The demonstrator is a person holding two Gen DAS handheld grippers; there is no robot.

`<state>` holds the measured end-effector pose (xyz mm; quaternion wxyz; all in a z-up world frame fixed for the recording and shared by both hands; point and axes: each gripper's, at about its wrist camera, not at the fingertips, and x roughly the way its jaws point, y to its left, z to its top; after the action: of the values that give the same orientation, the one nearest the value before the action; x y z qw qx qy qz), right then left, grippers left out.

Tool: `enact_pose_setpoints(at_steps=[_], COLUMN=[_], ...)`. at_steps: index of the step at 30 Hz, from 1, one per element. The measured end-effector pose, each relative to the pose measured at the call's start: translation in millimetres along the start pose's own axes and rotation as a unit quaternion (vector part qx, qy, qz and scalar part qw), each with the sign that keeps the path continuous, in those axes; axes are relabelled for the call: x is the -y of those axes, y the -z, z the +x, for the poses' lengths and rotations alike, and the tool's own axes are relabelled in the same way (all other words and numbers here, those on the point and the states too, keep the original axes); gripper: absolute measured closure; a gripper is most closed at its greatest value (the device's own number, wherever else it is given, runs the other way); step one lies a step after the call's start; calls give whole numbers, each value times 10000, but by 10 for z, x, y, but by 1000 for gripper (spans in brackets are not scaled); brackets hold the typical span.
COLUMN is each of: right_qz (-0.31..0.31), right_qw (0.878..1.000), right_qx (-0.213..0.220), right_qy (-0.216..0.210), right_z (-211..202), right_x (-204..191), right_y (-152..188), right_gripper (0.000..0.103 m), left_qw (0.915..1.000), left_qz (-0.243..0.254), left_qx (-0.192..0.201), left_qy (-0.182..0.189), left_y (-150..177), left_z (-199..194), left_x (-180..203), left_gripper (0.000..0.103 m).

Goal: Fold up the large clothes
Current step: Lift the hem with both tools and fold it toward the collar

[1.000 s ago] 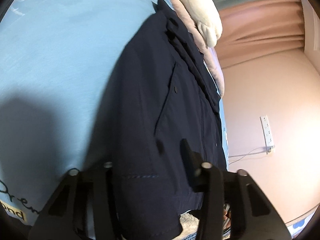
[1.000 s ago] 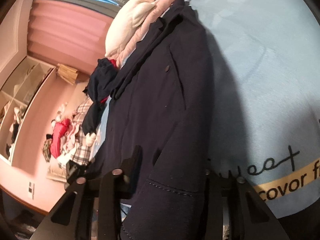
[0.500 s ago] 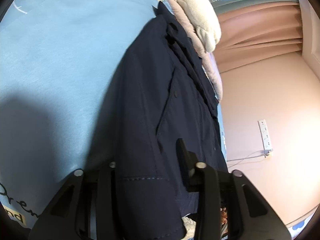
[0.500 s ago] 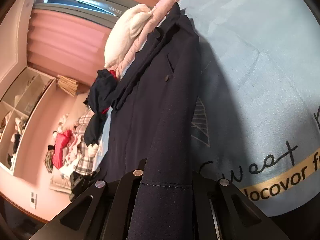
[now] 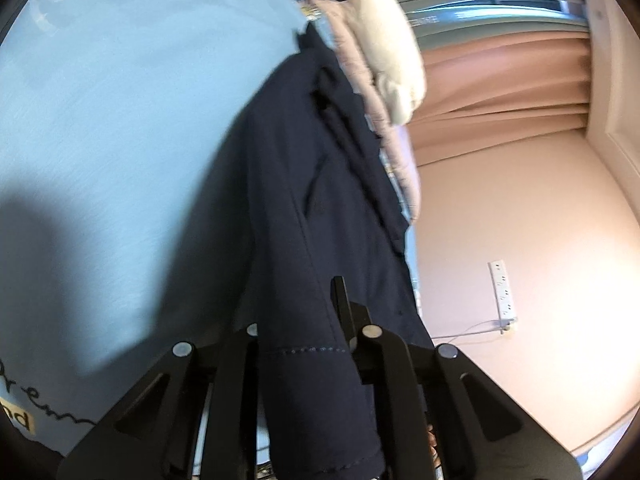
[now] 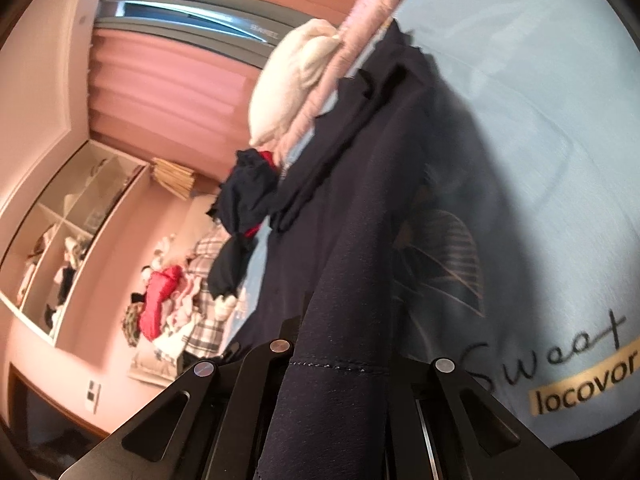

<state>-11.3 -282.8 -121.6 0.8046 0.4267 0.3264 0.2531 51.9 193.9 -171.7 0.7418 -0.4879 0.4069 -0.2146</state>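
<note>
Two hand-held grippers, both clamped on the same dark navy garment (image 5: 304,240). My left hand-held gripper (image 5: 316,344) has its jaws drawn together on a stitched hem of the cloth; one finger (image 5: 344,308) shows on the right of the fold, the other is buried under the fabric. My right hand-held gripper (image 6: 340,356) is likewise pinched on a hemmed edge, and here both fingertips are covered by the cloth, so only the black frame shows.

Garment lies stretched away from me across a pale blue sheet (image 5: 120,120) printed with dark lettering; the words are cut off at the frame edge in both views. What kind of garment it is I cannot say for sure: a pocket slit and folds near its far end show, the rest blurs.

Beyond its far end, a cream pillow (image 5: 392,64) and a pink quilted cover (image 6: 352,48), partly hidden behind the navy cloth. Right view: a pile of clothes (image 6: 172,308) against the pink wall, too small to sort, and an open shelf unit (image 6: 68,240) with indistinct contents.
</note>
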Motion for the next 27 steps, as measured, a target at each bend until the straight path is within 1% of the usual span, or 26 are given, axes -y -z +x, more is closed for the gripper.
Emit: enact_pose_setpoints(at_steps=[2, 4, 6, 8, 13, 15, 19, 22, 27], right_qz=[-22, -29, -64, -124, -253, -310, -353, -321, -572], right_qw=[10000, 9998, 9995, 9992, 9980, 9977, 9959, 9944, 9907], right_qx=[18, 54, 78, 115, 180, 212, 303, 347, 545], right_qy=[-74, -201, -287, -363, -543, -571, -776, -943, -1111], right_z=[29, 49, 50, 29, 5, 0, -34, -98, -274], right_x=[-33, -69, -103, -143, -225, -251, -273, -289, -447], right_y=[-8, -14, -23, -42, -75, -76, -106, -155, -238], right_gripper=[94, 94, 94, 94, 94, 95, 95, 95, 95], left_qw=[9999, 9998, 9993, 9981, 9938, 9917, 9859, 9828, 9755], left_qz=[119, 158, 340, 540, 995, 1170, 1541, 1704, 1987], left_qx=[75, 81, 112, 129, 224, 285, 316, 309, 378], left_qy=[-32, 100, 132, 273, 435, 442, 567, 644, 863], left_y=[-17, -31, -30, -26, -31, -23, 3, 20, 79], left_z=[-8, -9, -25, -27, -39, -67, -105, -156, -314], left_x=[91, 152, 262, 385, 651, 751, 940, 1076, 1322], left_gripper=[97, 99, 99, 99, 99, 99, 99, 99, 99])
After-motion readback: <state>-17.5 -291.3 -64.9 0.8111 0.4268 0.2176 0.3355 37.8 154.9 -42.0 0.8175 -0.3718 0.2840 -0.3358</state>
